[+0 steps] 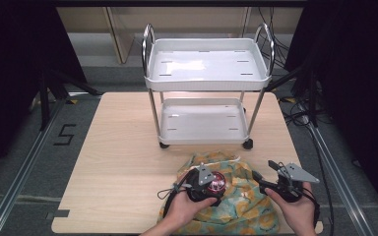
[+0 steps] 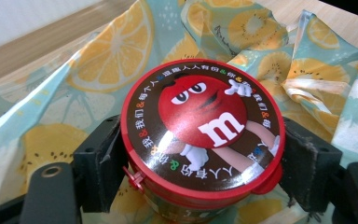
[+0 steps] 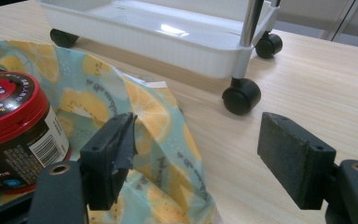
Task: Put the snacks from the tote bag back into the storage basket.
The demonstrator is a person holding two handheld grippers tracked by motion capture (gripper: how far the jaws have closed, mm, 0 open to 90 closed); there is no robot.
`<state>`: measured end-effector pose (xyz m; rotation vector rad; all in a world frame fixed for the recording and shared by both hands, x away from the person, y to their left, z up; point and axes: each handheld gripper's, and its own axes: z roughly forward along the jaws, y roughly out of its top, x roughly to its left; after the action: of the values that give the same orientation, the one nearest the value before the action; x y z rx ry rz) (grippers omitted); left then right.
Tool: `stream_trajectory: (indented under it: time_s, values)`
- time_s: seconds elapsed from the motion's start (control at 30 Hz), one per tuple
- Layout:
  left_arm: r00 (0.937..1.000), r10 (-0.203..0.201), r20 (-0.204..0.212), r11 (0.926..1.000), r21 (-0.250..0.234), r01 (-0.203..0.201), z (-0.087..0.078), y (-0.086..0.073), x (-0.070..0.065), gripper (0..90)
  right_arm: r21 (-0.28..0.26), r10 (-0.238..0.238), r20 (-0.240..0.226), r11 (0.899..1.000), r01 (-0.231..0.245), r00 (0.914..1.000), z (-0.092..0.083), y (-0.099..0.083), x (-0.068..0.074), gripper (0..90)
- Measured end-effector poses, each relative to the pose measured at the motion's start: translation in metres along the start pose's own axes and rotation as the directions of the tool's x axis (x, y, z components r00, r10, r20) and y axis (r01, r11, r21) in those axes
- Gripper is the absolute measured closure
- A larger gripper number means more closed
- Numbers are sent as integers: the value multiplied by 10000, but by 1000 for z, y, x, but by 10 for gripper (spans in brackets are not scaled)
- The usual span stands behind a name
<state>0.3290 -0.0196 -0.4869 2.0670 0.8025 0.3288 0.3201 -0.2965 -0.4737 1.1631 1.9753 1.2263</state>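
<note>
Red plastic rims the lid of a small round candy jar [image 2: 200, 130], and the left gripper [image 1: 203, 184] pinches that jar between its two black jaws, one pad pressed to each side just under the lid. In the left gripper view the lid faces the camera, printed with a red cartoon character and a white letter m inside a ring of small characters. The jar sits over a crumpled cloth bag [image 1: 236, 196] patterned with lemon slices on pale blue-green, which lies at the near edge of the wooden table [image 1: 123, 162]. In the right gripper view the jar's dark side with a barcode label [image 3: 44, 149] shows at the left, beside the bag's raised fold.

The right gripper [image 1: 280, 182] is held just right of the bag, its jaws spread wide with nothing between them; its left jaw is close against the fabric, its right jaw over bare wood.

Farther back on the table stands a white two-tier cart [image 1: 206, 73] with chrome posts and black castors [image 3: 241, 95], both trays bare. Beyond the table lie a grey floor and dark curtains
</note>
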Motion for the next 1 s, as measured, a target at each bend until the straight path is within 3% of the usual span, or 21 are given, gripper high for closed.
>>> stream_trajectory:
  time_s: [0.03, 0.1, 0.13, 0.2, 0.4, 0.43, 0.57, 0.63, 0.7, 0.93, 0.97, 1.0]
  values:
    - [10000, 0, 0, 10000, 0, 0, 0, 0, 0, 247, -76, -231, -19, 9997, 231, 9997, 1, 0, -2, 285]
    - [10000, -98, 17, 9999, 73, 98, 0, 0, -1, 247, -92, -232, 16, 9997, 232, 9997, 1, 0, -2, 285]
    - [9999, 105, -72, 9999, 61, -105, 0, 0, 0, 248, 48, 49, 44, 10000, -50, 10000, 0, 0, 1, 286]
    - [9995, 273, -137, 9995, 150, -271, -1, 0, 0, 249, 8, 23, 22, 10000, -23, 10000, 0, 0, 0, 286]
    - [9999, 141, -41, 9999, 9, -141, -1, 0, -1, 250, -2, -22, -17, 10000, 22, 10000, 0, 0, 0, 286]
    - [10000, -95, -30, 10000, -22, 95, 0, -1, -2, 250, -6, -20, -20, 10000, 20, 10000, 0, 0, 0, 286]
    - [10000, 3, -70, 10000, -6, -3, -1, -1, -1, 251, -27, -144, 12, 9999, 144, 9999, 0, 0, -1, 286]
    - [9996, 257, -137, 9997, -6, -257, -1, -1, 0, 251, -4, -144, 19, 9999, 144, 9999, 0, 0, -1, 286]
    - [9999, -132, 42, 9997, -181, 133, 0, -2, -4, 252, 19, -92, 10, 10000, 92, 10000, 0, 0, 0, 286]
    - [9999, 71, -71, 9997, -215, -72, -2, -1, -2, 252, -67, -308, 6, 9995, 308, 9995, 0, 0, -2, 286]
    - [10000, 29, -42, 9999, -110, -29, -2, -1, -2, 252, -63, -291, 13, 9996, 291, 9996, 0, 0, -2, 286]
    - [10000, 50, -70, 9999, -111, -51, -2, -1, -2, 252, 50, 44, -10, 10000, -44, 10000, -1, 0, 1, 286]
